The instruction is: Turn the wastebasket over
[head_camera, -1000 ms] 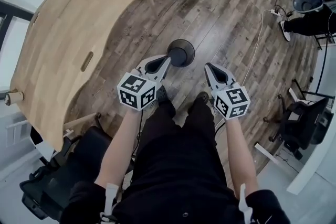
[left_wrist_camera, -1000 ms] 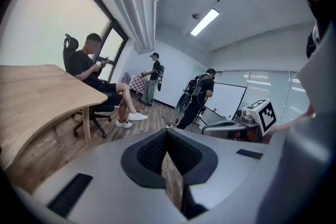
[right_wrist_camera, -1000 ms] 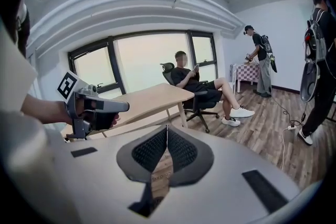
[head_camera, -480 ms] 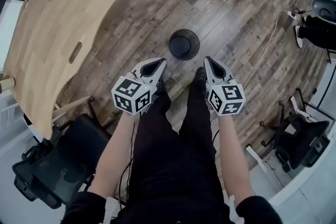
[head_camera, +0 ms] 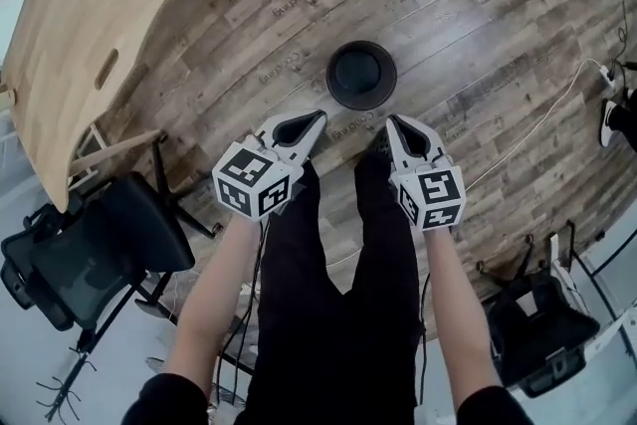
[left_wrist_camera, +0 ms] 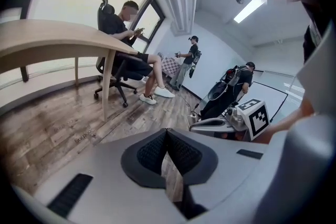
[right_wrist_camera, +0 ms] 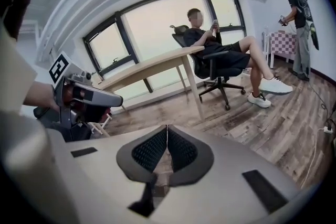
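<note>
Wastebasket (head_camera: 361,75) is standing on the floor (head_camera: 478,35), dark and round, seen from almost straight above. I am not able to tell whether its mouth is facing up or down.

Left hand-held gripper (head_camera: 318,116) is pointing forward and down, its tip near the wastebasket's near-left side but not touching it. In its own view (left_wrist_camera: 167,132) I am seeing the ribbed pads pressed together at the tip with nothing between them.

Right hand-held gripper (head_camera: 391,121) is pointing the same way, near the near-right side and also apart from it. In its own view (right_wrist_camera: 167,128) the jaws are closed tight and empty.

Wastebasket is sitting just beyond the two tips, roughly between them.

Tabletop (head_camera: 90,5) of pale wood is curving along the upper left, well apart from the wastebasket. A black chair (head_camera: 95,249) is standing at lower left. A white cable (head_camera: 528,129) is trailing across the boards at right.
</note>
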`<state>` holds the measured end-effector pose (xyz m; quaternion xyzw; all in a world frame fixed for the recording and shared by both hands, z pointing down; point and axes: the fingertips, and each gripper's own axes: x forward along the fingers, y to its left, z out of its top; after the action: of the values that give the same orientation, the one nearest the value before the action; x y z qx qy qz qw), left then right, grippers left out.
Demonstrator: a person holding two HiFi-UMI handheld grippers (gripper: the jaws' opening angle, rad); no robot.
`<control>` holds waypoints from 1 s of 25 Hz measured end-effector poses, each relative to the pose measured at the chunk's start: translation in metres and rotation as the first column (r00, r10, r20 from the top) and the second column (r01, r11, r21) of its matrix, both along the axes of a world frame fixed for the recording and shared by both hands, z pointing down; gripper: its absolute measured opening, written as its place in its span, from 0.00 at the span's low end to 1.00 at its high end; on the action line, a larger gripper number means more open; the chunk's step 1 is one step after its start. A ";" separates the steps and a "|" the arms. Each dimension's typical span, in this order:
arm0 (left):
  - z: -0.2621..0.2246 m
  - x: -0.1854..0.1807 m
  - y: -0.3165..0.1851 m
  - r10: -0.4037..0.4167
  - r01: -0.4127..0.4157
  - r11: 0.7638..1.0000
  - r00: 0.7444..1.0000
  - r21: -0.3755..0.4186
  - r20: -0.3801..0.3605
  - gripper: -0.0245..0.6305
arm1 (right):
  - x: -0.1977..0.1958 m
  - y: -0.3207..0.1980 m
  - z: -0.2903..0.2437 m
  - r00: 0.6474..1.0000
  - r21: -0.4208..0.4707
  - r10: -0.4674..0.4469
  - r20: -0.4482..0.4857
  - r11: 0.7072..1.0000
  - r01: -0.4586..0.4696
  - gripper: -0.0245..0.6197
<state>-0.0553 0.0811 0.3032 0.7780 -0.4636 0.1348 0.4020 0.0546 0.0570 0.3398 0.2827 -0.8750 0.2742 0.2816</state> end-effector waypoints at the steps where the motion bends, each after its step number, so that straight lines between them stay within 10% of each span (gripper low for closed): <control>1: 0.010 0.004 0.000 -0.017 0.017 1.000 1.000 -0.011 0.002 0.06 | 0.001 -0.003 0.010 1.000 -0.006 -0.016 0.004 1.000 0.016 0.09; 13: 0.126 0.033 0.010 -0.129 0.113 0.978 0.988 -0.173 -0.080 0.06 | 0.019 -0.019 0.133 0.963 -0.047 -0.250 -0.097 0.968 0.247 0.09; 25: 0.271 -0.002 -0.005 -0.156 0.150 0.962 0.988 -0.228 -0.011 0.07 | 0.029 -0.036 0.248 0.961 -0.107 -0.213 -0.177 0.975 0.196 0.09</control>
<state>-0.0575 0.0766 0.5743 0.6908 -0.4980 0.1440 0.5041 0.0838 0.0208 0.5879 0.2027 -0.8562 0.2542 0.4016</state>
